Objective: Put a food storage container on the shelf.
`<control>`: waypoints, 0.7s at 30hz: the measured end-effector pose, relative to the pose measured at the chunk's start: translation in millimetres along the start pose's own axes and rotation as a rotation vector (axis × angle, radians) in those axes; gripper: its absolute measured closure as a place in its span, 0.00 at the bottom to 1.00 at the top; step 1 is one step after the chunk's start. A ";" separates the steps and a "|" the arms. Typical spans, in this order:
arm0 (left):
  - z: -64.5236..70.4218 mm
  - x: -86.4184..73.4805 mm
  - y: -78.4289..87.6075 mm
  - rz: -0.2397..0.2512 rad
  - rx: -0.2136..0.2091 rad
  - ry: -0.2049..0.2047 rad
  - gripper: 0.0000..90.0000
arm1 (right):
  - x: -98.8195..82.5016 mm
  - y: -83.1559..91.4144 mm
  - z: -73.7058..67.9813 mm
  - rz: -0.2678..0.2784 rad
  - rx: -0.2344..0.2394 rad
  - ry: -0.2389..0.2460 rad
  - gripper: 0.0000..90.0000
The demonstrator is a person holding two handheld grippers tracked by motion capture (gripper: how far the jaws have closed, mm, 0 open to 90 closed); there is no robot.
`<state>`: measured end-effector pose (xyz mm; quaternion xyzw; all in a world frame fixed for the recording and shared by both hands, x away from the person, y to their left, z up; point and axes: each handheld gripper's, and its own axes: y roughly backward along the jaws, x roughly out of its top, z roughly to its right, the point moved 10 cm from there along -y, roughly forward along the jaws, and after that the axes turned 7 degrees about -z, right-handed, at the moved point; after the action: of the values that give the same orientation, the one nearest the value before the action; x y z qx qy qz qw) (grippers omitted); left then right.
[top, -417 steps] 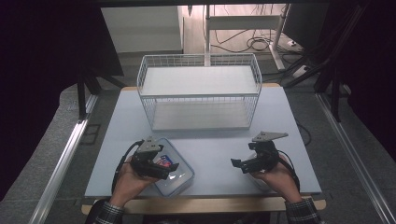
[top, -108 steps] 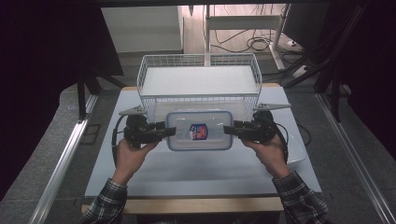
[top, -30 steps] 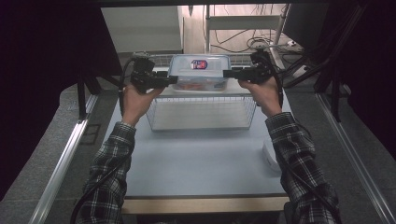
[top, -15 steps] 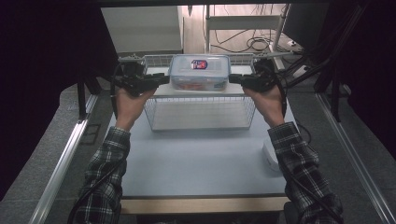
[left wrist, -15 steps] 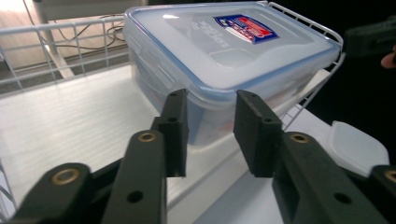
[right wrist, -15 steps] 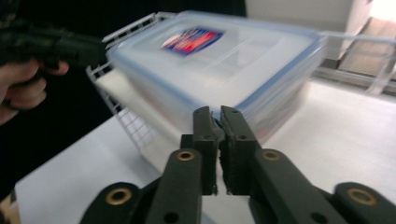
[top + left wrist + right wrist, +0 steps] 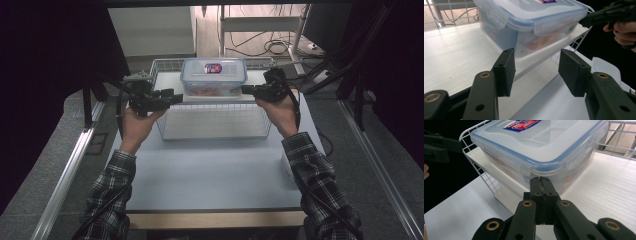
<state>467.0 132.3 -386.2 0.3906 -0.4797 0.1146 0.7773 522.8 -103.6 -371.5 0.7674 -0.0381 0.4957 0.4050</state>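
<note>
A clear plastic container [image 7: 213, 77] with a blue-rimmed lid and a red-and-blue label rests on the white top shelf [image 7: 454, 57] of a wire rack [image 7: 215, 122]. My left gripper [image 7: 176, 98] hangs just left of it, near the rack's front left corner. Its jaws have just been opening and now stand open with nothing between them [image 7: 536, 72]; the container [image 7: 529, 22] lies beyond them. My right gripper [image 7: 245, 90] is at the container's right side, jaws shut pad to pad [image 7: 540, 182] and holding nothing, just short of the container's wall [image 7: 541, 145].
The rack stands at the back of a white table [image 7: 210, 170]. A small white object [image 7: 286, 167] lies at the table's right edge. Cables [image 7: 270, 47] and a stand sit behind the rack. Dark curtains flank both sides.
A second ago both grippers held the container by its ends over the rack. Now it rests on the shelf, both have let go, and the left gripper has drawn back left and down.
</note>
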 end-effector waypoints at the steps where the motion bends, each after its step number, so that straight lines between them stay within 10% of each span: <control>1: 0.0 0.0 0.0 0.000 0.000 0.000 0.51 | 0.0 0.0 0.0 0.000 0.000 0.000 0.99; 10: 22.7 -29.5 -5.3 -0.038 -0.025 -0.056 0.30 | -11.9 1.4 -14.6 0.046 0.003 0.036 0.76; 21: 38.6 -65.4 -16.9 -0.091 0.040 -0.133 0.11 | -46.2 4.0 -27.3 0.046 0.003 0.067 0.46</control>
<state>417.4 106.2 -440.2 0.4341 -0.5098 0.0625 0.7401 477.7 -104.1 -400.7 0.7498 -0.0415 0.5304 0.3935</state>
